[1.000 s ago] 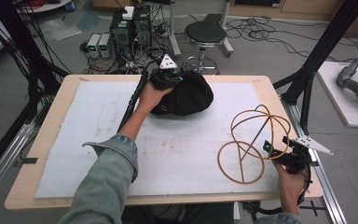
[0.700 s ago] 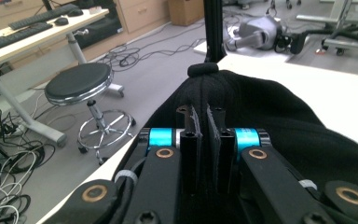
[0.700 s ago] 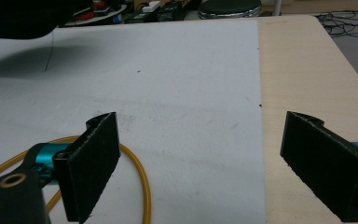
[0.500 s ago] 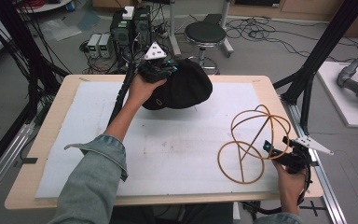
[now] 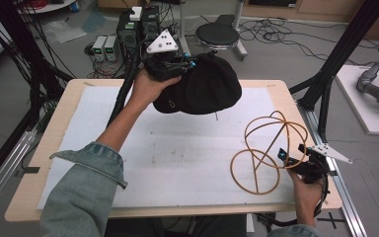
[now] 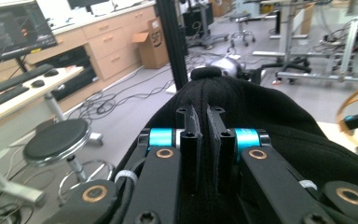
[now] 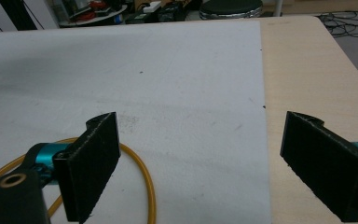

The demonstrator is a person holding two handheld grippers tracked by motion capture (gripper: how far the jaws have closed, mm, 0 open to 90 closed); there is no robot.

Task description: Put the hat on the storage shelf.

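1. Lifted higher than half a second ago, the black hat (image 5: 202, 86) now hangs in the air over the far edge of the surface (image 5: 296, 106). One second ago it was lower and closer to the white mat (image 5: 177, 158).
2. In the left gripper view, the left gripper (image 6: 200, 149) has its jaws pressed close together, pinching a fold of the hat's soft cloth between them.
3. The right gripper (image 7: 200, 158) has its jaws spread wide with nothing between them. It waits low at the near right corner, and it has not moved.
4. Just beside it stands the wire hat stand (image 5: 269, 153). This is made of thin yellow-orange hoops that cross to make a round cage, with a flat ring at the bottom lying on the mat.
5. I think the step in hand is carrying the hat. The job looks like putting the hat on the stand, and the hat is well apart from it now.
6. Next, the hat needs to travel right and toward the person, with its open side facing down, so it can drop over the round top.
7. The hat is floppy and fuzzy, with a little button on top. It could sag or fold shut.
8. The stand looks light and springy, so the free gripper may need to hold its ring steady.
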